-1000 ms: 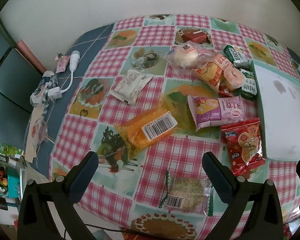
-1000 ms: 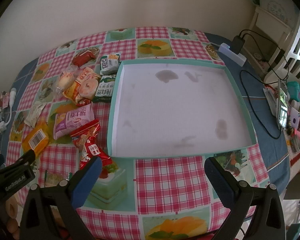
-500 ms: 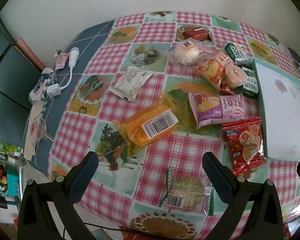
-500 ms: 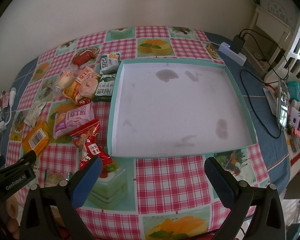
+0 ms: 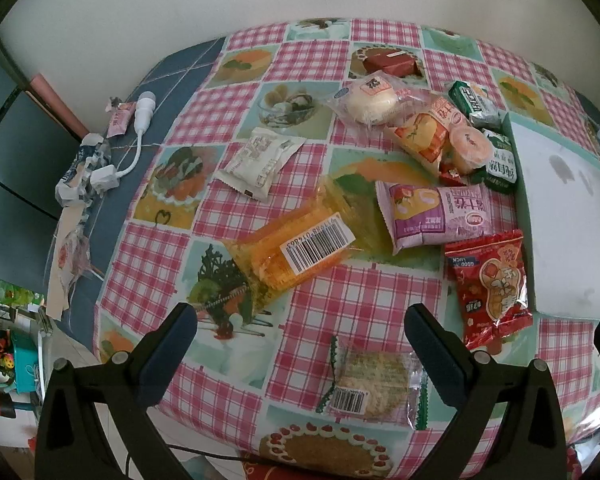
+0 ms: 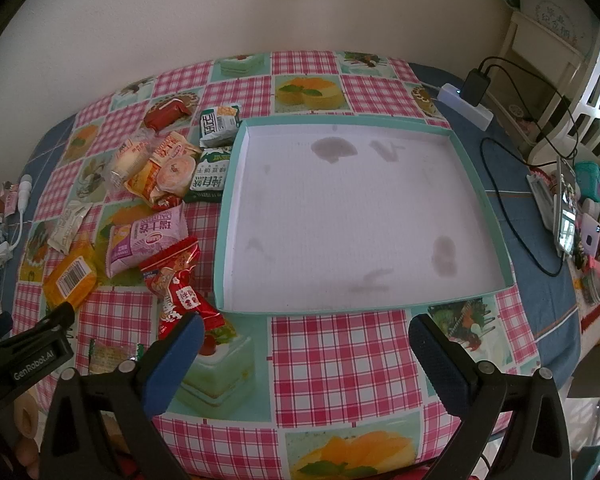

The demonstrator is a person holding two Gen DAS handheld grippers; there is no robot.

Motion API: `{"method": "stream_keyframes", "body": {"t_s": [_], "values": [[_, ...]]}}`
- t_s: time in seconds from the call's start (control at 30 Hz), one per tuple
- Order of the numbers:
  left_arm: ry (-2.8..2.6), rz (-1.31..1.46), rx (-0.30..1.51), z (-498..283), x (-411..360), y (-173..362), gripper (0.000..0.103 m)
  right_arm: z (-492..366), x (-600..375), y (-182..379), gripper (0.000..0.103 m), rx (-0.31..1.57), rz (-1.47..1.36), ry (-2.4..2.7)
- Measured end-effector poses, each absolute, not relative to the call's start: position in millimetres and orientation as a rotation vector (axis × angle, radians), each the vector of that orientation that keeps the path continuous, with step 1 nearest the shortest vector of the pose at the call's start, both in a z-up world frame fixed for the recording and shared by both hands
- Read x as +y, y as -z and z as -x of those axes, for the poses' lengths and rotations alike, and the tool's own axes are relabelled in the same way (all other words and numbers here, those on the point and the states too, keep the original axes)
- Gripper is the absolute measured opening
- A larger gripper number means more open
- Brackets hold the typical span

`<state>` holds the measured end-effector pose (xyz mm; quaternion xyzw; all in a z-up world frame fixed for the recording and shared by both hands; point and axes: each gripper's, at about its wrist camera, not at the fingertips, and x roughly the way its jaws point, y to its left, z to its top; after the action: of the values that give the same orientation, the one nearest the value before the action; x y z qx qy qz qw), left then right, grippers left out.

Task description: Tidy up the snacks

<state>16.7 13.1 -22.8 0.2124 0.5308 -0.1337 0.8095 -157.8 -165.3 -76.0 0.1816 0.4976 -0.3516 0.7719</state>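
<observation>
both the left gripper (image 5: pixel 300 344) and the right gripper (image 6: pixel 304 344) hover with fingers spread wide and empty above a checked tablecloth (image 6: pixel 340 360). wrapped snacks, among them a cracker packet (image 5: pixel 372 384) and a red packet (image 5: pixel 496 288), lie scattered beside the tray (image 6: pixel 228 200), which holds nothing. the crinkly wrappers look light and slippery, best pinched at the sealed edges.

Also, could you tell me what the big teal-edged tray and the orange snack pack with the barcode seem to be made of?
Tray: likely cardboard, matte white inside with dull grey stains, thin teal walls folded at the corners. Orange snack pack: glossy, see-through plastic film, crinkled and catching light, with a white paper-looking barcode label.
</observation>
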Motion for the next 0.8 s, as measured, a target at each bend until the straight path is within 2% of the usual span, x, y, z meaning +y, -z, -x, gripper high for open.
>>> {"method": "stream_keyframes", "body": {"t_s": [0.4, 0.8], "values": [[0.304, -0.468, 1.188, -18.6, 9.2, 34.3, 0.103, 158.2, -164.3, 81.3, 0.103, 1.084, -0.398, 0.752], [0.441, -0.417, 1.499, -24.5, 0.6, 87.9, 0.103, 137.3, -181.1, 100.4, 0.103, 1.148, -0.481, 0.701]]}}
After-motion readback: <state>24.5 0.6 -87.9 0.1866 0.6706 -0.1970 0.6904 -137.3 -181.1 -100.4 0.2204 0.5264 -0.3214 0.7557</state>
